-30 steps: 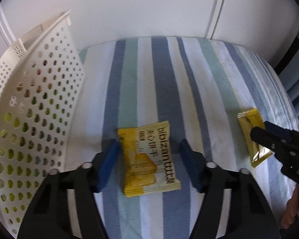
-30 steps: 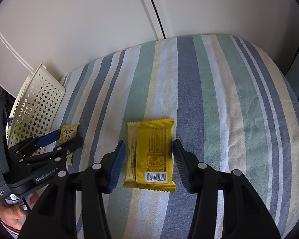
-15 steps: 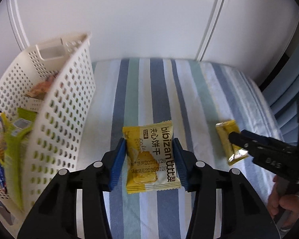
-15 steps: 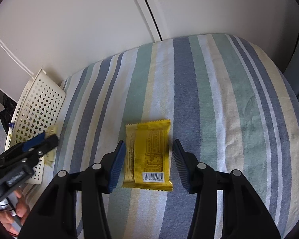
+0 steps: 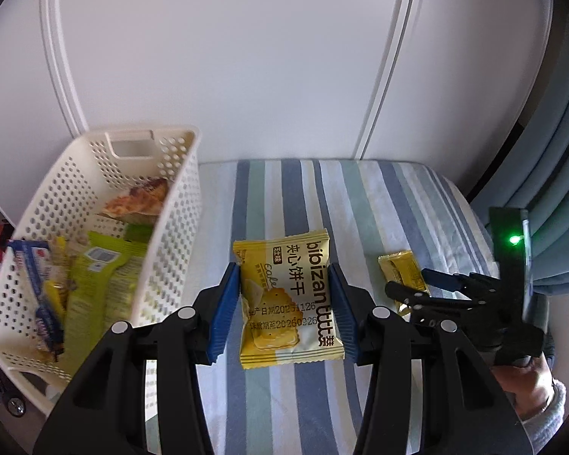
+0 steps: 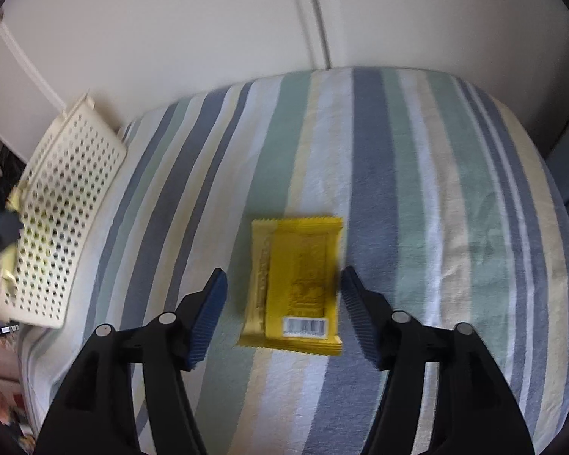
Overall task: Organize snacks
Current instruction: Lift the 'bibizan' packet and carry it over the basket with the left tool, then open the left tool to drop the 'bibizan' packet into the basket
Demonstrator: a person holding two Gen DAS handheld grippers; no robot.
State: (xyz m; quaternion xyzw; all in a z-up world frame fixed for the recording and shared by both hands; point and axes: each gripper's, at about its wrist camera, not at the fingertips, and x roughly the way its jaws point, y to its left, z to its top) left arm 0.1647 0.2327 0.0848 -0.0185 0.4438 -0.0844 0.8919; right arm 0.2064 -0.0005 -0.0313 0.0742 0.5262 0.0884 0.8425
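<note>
Our left gripper [image 5: 284, 303] squeezes the light, crinkly biscuit packet [image 5: 289, 299] by its sides. Our right gripper [image 6: 282, 314] hangs open around another packet [image 6: 296, 284].

You have two yellow snack packets [image 5: 289, 299] [image 5: 400, 276] over the striped bed [image 5: 360, 197], one white basket [image 5: 174, 204], and two hand-held grippers [image 5: 284, 313] [image 5: 409, 282].

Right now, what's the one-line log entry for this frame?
left tongs: shut on bibizan packet | right tongs: open around yellow packet | basket: holds snacks
</note>
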